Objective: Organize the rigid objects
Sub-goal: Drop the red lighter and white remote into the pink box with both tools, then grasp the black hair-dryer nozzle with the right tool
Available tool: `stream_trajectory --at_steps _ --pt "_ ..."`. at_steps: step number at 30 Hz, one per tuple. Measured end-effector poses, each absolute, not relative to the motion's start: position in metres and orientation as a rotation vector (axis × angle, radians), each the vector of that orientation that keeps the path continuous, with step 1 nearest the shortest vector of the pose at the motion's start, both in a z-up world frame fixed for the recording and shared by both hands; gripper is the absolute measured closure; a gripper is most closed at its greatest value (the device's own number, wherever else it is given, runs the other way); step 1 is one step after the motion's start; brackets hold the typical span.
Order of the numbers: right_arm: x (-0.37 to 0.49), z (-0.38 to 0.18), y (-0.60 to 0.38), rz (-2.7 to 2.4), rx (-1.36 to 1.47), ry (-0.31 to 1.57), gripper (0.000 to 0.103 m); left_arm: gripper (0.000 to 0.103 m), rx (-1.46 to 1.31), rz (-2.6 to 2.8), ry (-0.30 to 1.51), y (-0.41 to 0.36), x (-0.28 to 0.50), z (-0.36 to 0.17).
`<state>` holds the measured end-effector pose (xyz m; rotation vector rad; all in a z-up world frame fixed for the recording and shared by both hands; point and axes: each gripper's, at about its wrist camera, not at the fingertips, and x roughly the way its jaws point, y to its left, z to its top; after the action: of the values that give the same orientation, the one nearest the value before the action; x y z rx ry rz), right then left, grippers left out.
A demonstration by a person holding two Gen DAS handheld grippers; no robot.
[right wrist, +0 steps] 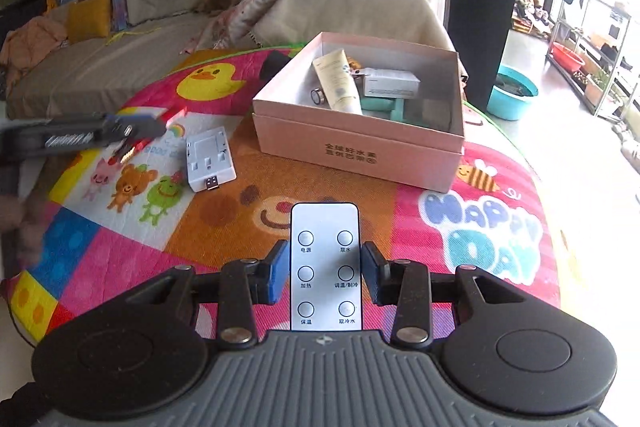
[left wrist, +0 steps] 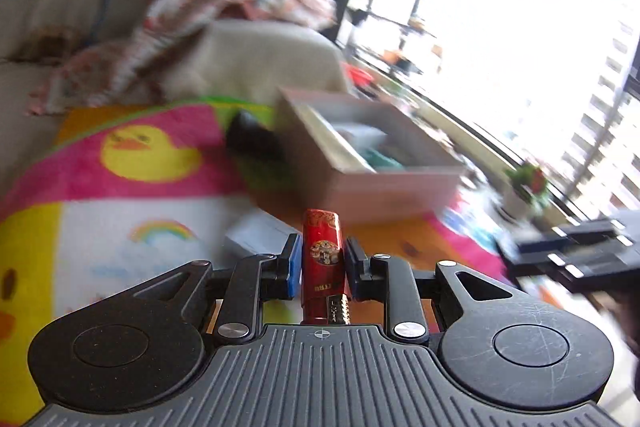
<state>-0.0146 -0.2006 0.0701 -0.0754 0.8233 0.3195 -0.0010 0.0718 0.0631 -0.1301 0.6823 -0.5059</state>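
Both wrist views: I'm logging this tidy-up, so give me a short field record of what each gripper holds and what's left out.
left gripper: shut on red patterned lighter
right gripper: shut on flat white six-button remote
container: open pink cardboard box, holding a cream tube and a white carton
still loose: white plastic USB adapter block on colourful cartoon play mat

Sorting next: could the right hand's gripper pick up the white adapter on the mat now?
Probably not: the right gripper is shut on the white remote. The path to the adapter looks clear.
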Motion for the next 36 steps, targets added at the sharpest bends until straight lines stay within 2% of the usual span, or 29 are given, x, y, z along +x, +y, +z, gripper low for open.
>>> stream_trajectory --at_steps 5,11,18,20,23,25,27,28,36 --pt "-0.036 0.079 -0.225 0.337 -0.032 0.761 0.065 0.077 -0.053 -0.658 0.793 0.031 -0.030 0.069" --pt "-0.040 0.099 -0.248 0.307 -0.009 0.658 0.065 0.077 -0.070 -0.663 0.752 0.005 -0.015 0.093" --pt "0.024 0.151 -0.251 0.275 0.017 0.508 0.065 0.077 -0.106 -0.566 0.551 -0.028 0.070 0.141" --pt "0.054 0.161 -0.246 0.264 0.018 0.482 0.064 0.076 -0.146 -0.549 0.561 -0.035 0.107 0.143" --pt "0.094 0.167 -0.249 0.252 0.080 0.534 0.040 0.076 -0.223 -0.480 0.630 -0.034 0.135 0.137" --pt "0.100 0.166 -0.262 0.268 0.168 0.570 0.038 0.076 -0.195 -0.473 0.602 -0.027 0.126 0.138" --pt "0.089 0.161 -0.273 0.283 0.184 0.563 0.026 0.076 -0.153 -0.439 0.578 -0.017 0.111 0.135" --pt "0.079 0.156 -0.277 0.269 0.171 0.553 0.024 0.076 -0.139 -0.420 0.577 -0.010 0.103 0.132" --pt "0.047 0.099 -0.257 0.224 -0.057 0.660 0.022 0.076 -0.158 -0.270 0.673 0.055 0.074 0.074"
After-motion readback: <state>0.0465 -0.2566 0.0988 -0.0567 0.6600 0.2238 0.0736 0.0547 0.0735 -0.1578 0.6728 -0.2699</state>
